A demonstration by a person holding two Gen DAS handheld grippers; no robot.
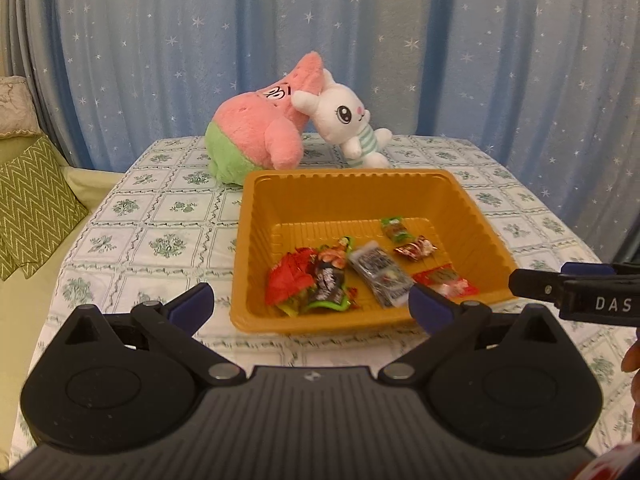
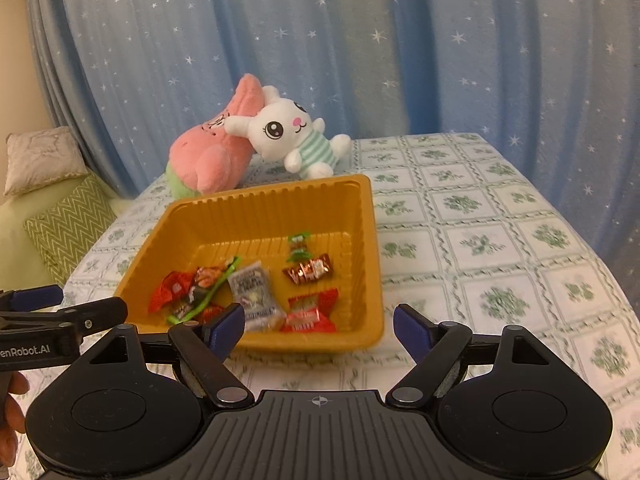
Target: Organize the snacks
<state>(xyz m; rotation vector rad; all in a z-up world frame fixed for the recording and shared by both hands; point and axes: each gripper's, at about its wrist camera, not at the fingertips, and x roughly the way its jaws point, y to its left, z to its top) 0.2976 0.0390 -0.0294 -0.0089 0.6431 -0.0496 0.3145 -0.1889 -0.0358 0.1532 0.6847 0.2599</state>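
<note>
An orange plastic tray (image 1: 280, 200) (image 2: 260, 208) sits on the table and holds several wrapped snacks: a red packet (image 1: 288, 280) (image 2: 170, 290), a grey packet (image 1: 380, 276) (image 2: 254, 292), a red-and-white packet (image 1: 448, 282) (image 2: 310, 314), a brown candy (image 1: 414, 249) (image 2: 308, 272) and a green candy (image 1: 396, 230) (image 2: 299, 245). My left gripper (image 1: 312, 304) is open and empty, just in front of the tray's near rim. My right gripper (image 2: 320, 328) is open and empty, at the tray's near right corner; it also shows in the left wrist view (image 1: 560, 284).
A pink starfish plush (image 1: 256, 128) (image 2: 212, 152) and a white bunny plush (image 1: 348, 120) (image 2: 296, 136) lie behind the tray. The table has a green floral cloth (image 1: 160, 216) (image 2: 480, 240). A blue starred curtain hangs behind. A sofa with cushions (image 1: 32, 200) stands left.
</note>
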